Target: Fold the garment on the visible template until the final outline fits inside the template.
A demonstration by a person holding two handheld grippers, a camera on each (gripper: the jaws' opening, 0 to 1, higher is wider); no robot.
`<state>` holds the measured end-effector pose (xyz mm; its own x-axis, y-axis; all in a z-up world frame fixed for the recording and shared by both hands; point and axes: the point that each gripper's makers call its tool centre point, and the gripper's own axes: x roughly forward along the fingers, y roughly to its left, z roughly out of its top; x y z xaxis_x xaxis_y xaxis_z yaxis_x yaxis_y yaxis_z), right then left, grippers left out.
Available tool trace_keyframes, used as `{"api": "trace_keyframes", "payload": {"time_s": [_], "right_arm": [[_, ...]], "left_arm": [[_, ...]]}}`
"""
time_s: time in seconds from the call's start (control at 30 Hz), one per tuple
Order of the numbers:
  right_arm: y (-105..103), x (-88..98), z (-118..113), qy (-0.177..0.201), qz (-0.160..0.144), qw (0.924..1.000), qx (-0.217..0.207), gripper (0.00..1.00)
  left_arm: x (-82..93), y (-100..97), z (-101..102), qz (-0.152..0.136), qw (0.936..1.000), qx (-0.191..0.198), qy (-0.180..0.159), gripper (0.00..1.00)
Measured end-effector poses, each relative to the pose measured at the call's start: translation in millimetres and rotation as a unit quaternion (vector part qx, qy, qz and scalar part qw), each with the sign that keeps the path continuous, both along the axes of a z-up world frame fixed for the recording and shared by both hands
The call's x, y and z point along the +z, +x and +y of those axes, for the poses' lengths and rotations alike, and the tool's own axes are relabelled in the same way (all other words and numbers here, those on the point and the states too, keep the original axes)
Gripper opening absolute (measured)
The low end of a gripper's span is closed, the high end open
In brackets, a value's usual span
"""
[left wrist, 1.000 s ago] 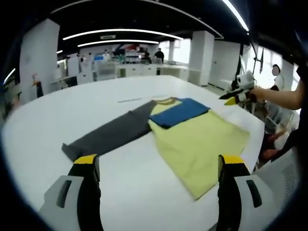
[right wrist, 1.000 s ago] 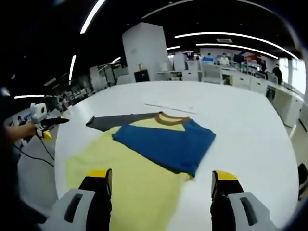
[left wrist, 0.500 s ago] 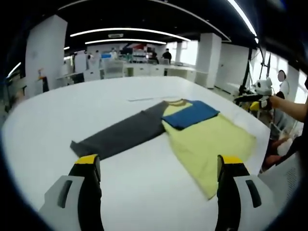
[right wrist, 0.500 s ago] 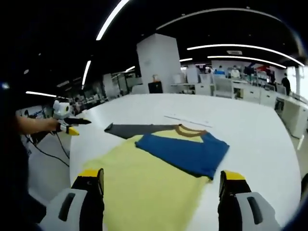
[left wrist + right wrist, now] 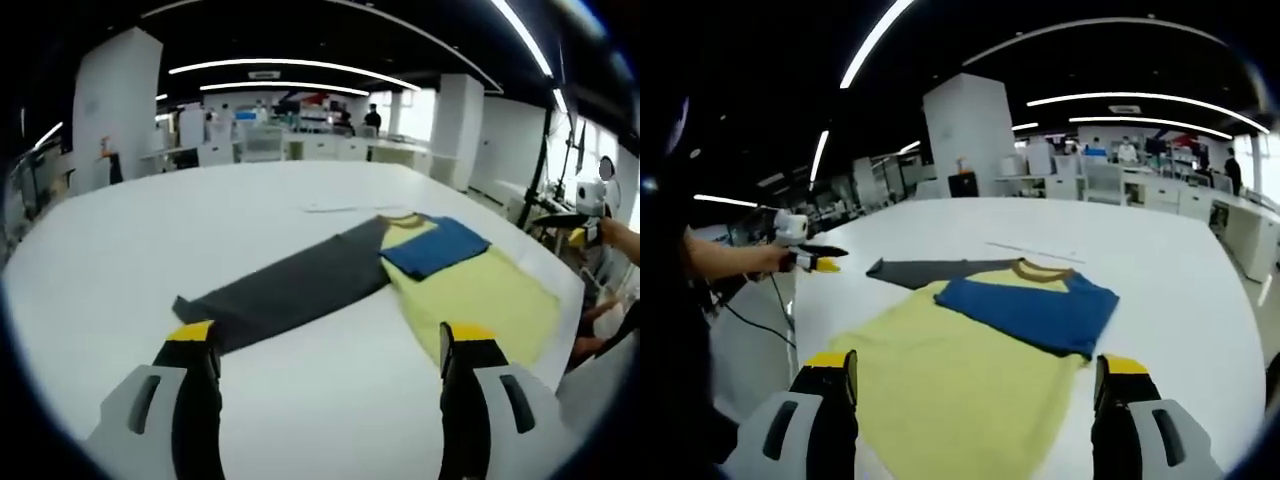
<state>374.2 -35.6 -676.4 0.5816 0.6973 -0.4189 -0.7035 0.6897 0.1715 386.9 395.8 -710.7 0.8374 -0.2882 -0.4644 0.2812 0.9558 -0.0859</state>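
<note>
White laminate covered the big round table (image 5: pixel 150 250) (image 5: pixel 1180 260), which carried the garment and little else. On it lay the garment (image 5: pixel 400 275) (image 5: pixel 970 350), a shirt spread flat: its yellow body (image 5: pixel 485 295) (image 5: pixel 950 370) took up the most cloth, reaching toward the table's edge in both views. A long dark grey sleeve (image 5: pixel 290 290) (image 5: pixel 915 271) stretched straight out from the shoulder, flat on the table and fully extended in the left gripper view. The blue sleeve (image 5: pixel 435 248) (image 5: pixel 1030 312) had been folded in across the chest, lying on top of the yellow just below the brownish collar (image 5: pixel 400 217) (image 5: pixel 1043 270). Beyond the collar a thin pale strip (image 5: pixel 335 208) (image 5: pixel 1030 250) lay on the table, near the shirt but apart from it; whether it marked the template could not be told. The left gripper (image 5: pixel 325 345) hung above the bare table just short of the grey sleeve's cuff, its yellow-tipped jaws spread wide and holding nothing; in the right gripper view it (image 5: pixel 818 258) appeared off the table's left side, held in a person's hand (image 5: pixel 765 260). The right gripper (image 5: pixel 975 375) hovered over the yellow hem, its jaws likewise wide apart and empty, touching no cloth.
</note>
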Motion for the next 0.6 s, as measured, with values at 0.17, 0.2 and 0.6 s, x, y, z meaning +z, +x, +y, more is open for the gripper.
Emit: {"api": "trace_keyframes", "payload": {"time_s": [0.17, 0.2, 0.6], "right_arm": [[-1, 0.3, -5, -0.004, 0.001, 1.0, -0.004, 0.96], [-2, 0.2, -6, -0.005, 0.001, 1.0, -0.005, 0.96], [2, -0.7, -15, -0.006, 0.001, 0.9997, -0.022, 0.92]], "left_arm": [[-2.2, 17.5, 10, -0.003, 0.9997, 0.026, 0.0, 0.8], [-2.2, 19.8, 10, -0.003, 0.9996, 0.029, 0.001, 0.8], [-23.4, 44.9, 50, 0.02, 0.9914, 0.127, 0.022, 0.5]]}}
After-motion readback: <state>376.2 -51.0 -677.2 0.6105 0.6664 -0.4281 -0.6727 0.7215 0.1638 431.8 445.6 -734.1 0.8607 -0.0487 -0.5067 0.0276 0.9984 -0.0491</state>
